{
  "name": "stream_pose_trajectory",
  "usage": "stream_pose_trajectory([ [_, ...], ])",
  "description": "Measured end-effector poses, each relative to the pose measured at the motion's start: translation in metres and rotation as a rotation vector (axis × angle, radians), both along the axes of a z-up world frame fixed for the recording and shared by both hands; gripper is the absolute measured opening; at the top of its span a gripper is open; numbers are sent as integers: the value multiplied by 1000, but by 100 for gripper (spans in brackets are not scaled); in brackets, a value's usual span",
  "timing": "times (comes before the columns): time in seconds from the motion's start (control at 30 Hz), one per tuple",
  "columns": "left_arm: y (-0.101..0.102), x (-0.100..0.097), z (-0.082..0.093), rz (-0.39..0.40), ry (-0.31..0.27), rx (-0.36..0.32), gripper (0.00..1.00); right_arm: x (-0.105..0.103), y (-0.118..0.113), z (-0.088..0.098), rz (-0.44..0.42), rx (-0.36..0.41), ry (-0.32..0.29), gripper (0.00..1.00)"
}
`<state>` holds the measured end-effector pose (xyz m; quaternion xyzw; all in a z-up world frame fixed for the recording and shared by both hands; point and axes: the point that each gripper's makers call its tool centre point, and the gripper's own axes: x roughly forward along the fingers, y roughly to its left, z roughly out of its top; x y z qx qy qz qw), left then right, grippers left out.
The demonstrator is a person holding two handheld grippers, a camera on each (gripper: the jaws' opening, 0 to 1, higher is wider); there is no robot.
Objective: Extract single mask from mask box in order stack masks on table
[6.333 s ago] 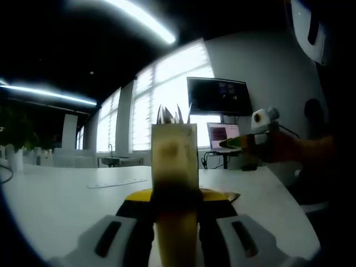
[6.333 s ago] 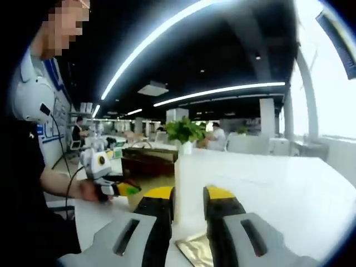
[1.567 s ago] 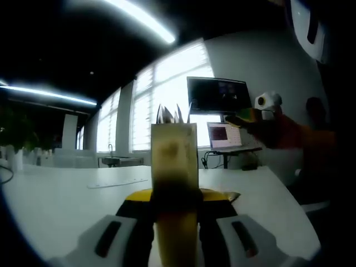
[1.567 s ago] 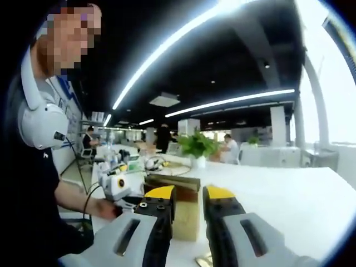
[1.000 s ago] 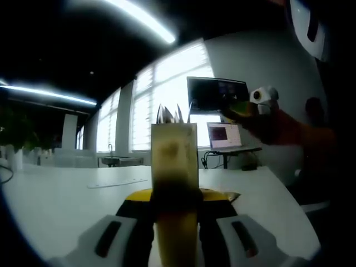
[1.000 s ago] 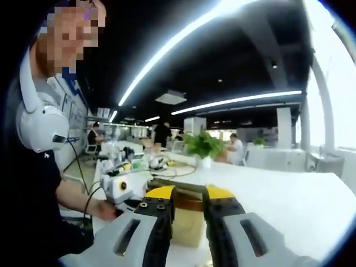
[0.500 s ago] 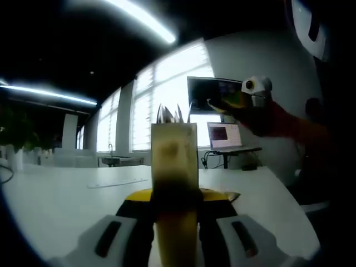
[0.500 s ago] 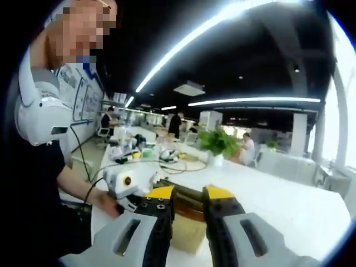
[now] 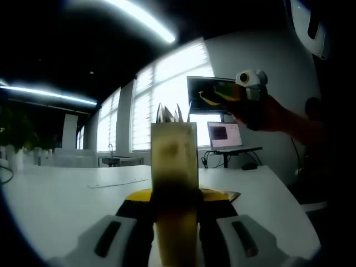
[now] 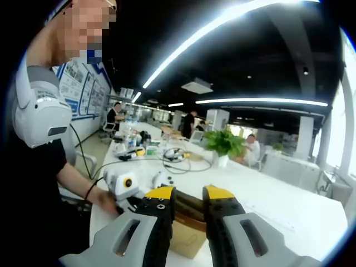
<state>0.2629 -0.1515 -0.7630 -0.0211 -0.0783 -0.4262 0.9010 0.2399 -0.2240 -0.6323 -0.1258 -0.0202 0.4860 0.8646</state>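
White tabletop runs out from under the mask box, and beyond it come tall bright windows, a wall screen and a laptop at the far edge. Nearest in the left gripper view, the left gripper has its yellow-tipped jaws pressed against the two sides of the upright cardboard box, clamping it so it stands on the table. Pale mask edges poke up out of the box's open top. Up and to the right, the right gripper hangs in the air close to the box top, carried in the person's hand.

In the right gripper view, that gripper's jaws stand slightly parted with nothing between them, looking down onto the box; the left gripper sits just beside it. Farther back lie cables, a potted plant and seated people.

The step appears to be the approach for a pull. It would go best if the jaws close on one mask edge alone, near its tip, and draw straight up while the left grip holds the box steady; catching two edges would likely drag out extras.
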Motion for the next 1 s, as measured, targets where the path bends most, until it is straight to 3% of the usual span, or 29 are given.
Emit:
stream_pose_trajectory([
  [0.63, 1, 0, -1, 0, 1, 2, 32, 4, 0, 0, 15, -67, 11, 17],
  [1.0, 0, 0, -1, 1, 0, 4, 32, 6, 11, -6, 45, -174, 7, 17],
])
